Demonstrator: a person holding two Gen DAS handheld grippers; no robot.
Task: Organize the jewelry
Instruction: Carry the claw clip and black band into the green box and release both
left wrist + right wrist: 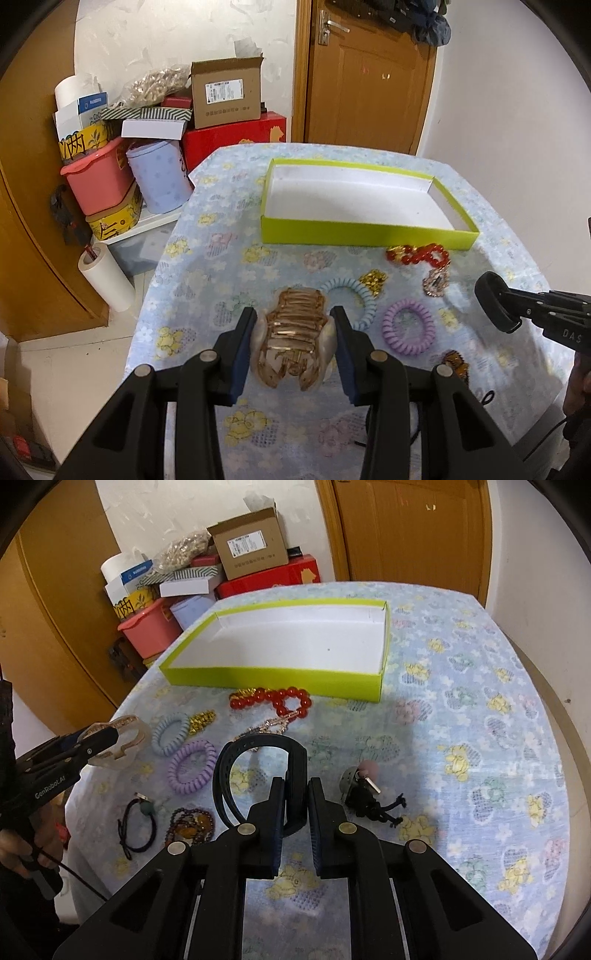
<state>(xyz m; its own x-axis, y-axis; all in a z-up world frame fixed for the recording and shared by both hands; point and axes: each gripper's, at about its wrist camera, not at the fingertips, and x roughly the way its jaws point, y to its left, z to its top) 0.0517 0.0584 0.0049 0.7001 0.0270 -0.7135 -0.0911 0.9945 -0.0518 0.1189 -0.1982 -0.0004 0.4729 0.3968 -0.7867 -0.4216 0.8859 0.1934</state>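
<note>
Left tool (295,332) clamped on hair claw (294,338), right tool (295,794) on black band (258,771), keyring (364,784) right view only.

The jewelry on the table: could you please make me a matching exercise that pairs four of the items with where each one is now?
Items:
1. hair claw
2. black band
3. red bead bracelet
4. purple coil tie

Places:
A. in the right hand-held gripper
B. on the cloth just before the green box
C. in the left hand-held gripper
D. on the cloth beside the blue coil tie

Pairs: 1-C, 2-A, 3-B, 4-D
</note>
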